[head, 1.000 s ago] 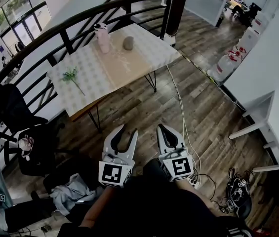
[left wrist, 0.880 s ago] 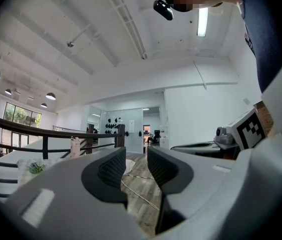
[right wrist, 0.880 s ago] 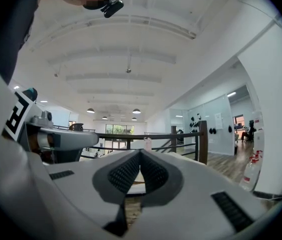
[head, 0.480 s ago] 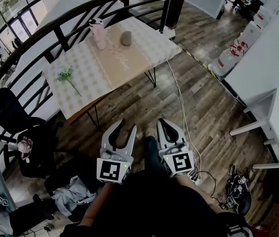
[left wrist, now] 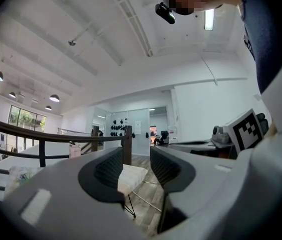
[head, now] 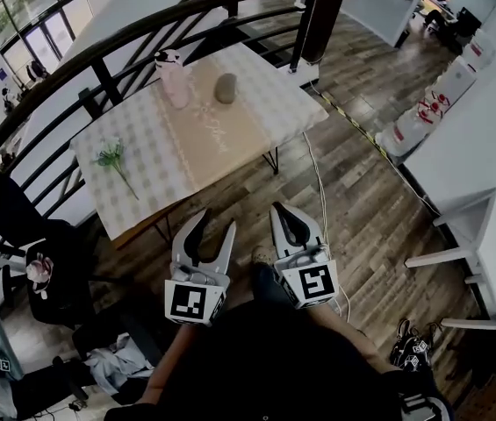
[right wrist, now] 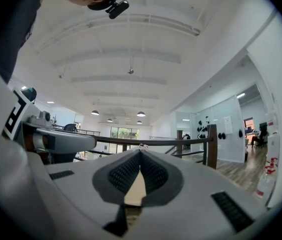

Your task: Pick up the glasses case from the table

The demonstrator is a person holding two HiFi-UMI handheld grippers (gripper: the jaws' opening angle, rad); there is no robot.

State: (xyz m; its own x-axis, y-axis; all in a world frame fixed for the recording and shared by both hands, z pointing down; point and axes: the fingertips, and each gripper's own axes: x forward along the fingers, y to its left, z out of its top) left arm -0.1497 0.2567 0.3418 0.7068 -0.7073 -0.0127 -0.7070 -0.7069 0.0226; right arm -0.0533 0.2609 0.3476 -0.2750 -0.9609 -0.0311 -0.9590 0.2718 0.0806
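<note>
In the head view the glasses case (head: 225, 88), a grey oval, lies on the far part of the checked table (head: 151, 174), next to a pink bottle (head: 173, 77). Both grippers hang level over the wooden floor, short of the table's near edge and well away from the case. My left gripper (head: 216, 223) is open and its jaws are opening, with nothing between them; in the left gripper view only the table corner (left wrist: 131, 176) shows through the gap of this gripper (left wrist: 137, 151). My right gripper (head: 280, 209) (right wrist: 140, 151) is shut with its tips together and holds nothing.
A green sprig (head: 111, 156) lies on the table's left part. A black curved railing (head: 98, 55) runs behind the table. A dark office chair (head: 19, 226) stands at left. A white cable (head: 322, 191) crosses the floor, and a white desk (head: 485, 226) stands at right.
Both grippers have moved forward towards the table, whose near edge now lies closer to them. The left jaws stand a little wider apart.
</note>
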